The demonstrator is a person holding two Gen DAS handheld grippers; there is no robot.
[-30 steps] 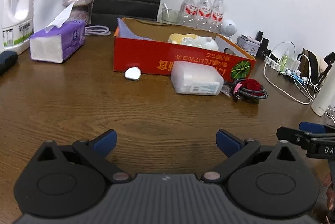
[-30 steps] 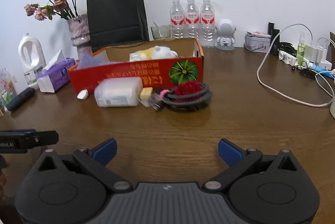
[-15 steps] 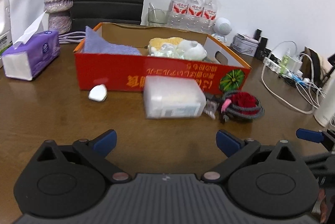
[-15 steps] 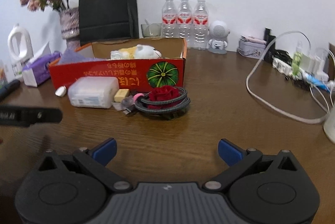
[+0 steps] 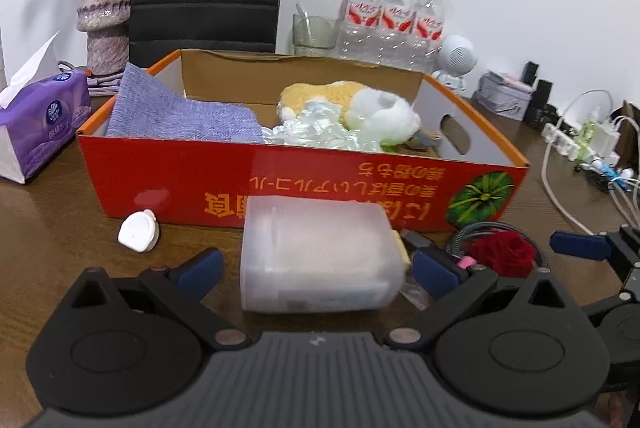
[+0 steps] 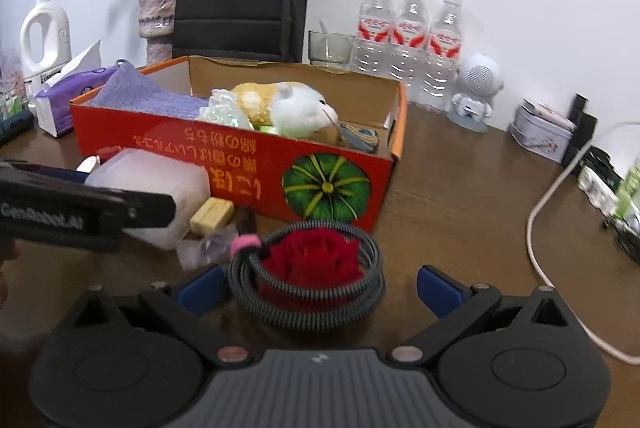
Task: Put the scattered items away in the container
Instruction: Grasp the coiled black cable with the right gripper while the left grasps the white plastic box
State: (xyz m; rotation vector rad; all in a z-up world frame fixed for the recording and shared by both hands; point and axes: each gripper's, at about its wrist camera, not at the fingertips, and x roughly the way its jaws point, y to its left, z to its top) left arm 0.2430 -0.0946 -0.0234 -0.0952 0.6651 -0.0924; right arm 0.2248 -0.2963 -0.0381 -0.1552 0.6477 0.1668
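Left wrist view: the left gripper has its fingers spread around a frosted tub lying on the bench just before the red box. Right gripper, fingers spread, flanks a coiled cable ringing a red rose.

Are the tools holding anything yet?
No. The left tool is open around the frosted plastic box, and the right tool is open around the coiled cable.
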